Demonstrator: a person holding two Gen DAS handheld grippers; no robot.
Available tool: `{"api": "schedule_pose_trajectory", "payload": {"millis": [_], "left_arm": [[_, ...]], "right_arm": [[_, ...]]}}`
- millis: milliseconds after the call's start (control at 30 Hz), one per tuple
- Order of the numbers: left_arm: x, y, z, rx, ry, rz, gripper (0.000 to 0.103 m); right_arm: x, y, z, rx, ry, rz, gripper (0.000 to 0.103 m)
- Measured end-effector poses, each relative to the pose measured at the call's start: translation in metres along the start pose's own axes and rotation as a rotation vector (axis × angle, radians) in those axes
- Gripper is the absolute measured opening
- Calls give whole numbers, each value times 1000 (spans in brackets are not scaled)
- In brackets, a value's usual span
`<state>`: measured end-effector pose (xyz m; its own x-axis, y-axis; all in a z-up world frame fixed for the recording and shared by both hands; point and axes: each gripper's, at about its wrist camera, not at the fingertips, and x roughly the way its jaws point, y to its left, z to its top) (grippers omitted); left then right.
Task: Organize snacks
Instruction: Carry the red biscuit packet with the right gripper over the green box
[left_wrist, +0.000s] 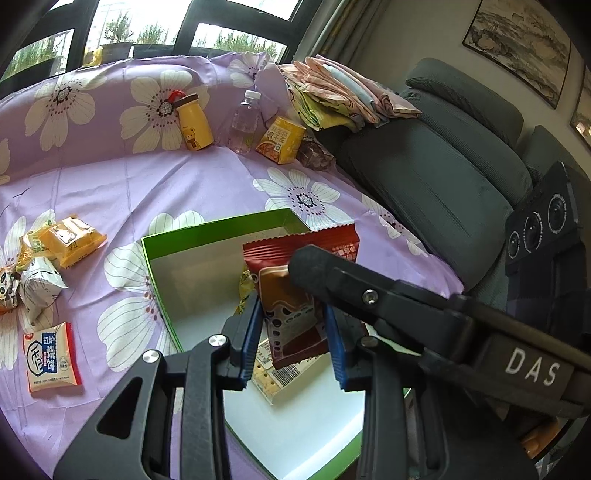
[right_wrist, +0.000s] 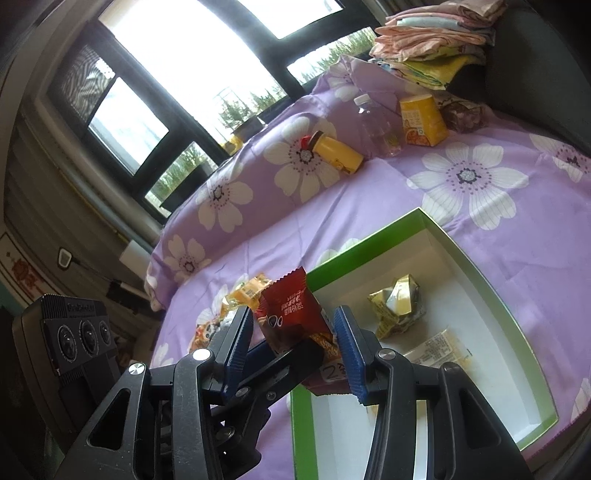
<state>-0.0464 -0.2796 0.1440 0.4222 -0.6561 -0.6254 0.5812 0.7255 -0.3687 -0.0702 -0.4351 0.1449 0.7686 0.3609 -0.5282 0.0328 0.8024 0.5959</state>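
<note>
A red snack packet (left_wrist: 295, 317) stands upright between the blue pads of my left gripper (left_wrist: 293, 304), which is shut on its lower half. It hangs over the green box with a white inside (left_wrist: 155, 280). A black finger (left_wrist: 325, 273) of my right gripper reaches in from the right onto the packet's top. In the right wrist view the same packet (right_wrist: 288, 306) sits between the pads of my right gripper (right_wrist: 291, 310), above the box's near corner (right_wrist: 362, 251). The left gripper's fingers (right_wrist: 288, 362) come in below it. A crumpled yellow packet (right_wrist: 397, 306) and a cracker packet (left_wrist: 273, 373) lie in the box.
Loose snack packets (left_wrist: 70, 240) and a white-orange packet (left_wrist: 48, 358) lie on the purple flowered sheet left of the box. At the back are a yellow bottle (left_wrist: 194, 122), a water bottle (left_wrist: 243, 122), a yellow carton (left_wrist: 280, 140) and folded cloths (left_wrist: 340, 92). A grey sofa cushion (left_wrist: 424, 177) is at right.
</note>
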Motion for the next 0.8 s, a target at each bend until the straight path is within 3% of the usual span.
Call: {"api": "schedule_pose_trajectory", "payload": {"millis": [333, 800], "left_arm": [[44, -12, 3, 16, 101, -10, 33], [74, -16, 2, 18, 162, -5, 33]], "right_arm": [[8, -41, 4, 109, 26, -56, 49], [17, -70, 5, 199, 61, -74, 49]]}}
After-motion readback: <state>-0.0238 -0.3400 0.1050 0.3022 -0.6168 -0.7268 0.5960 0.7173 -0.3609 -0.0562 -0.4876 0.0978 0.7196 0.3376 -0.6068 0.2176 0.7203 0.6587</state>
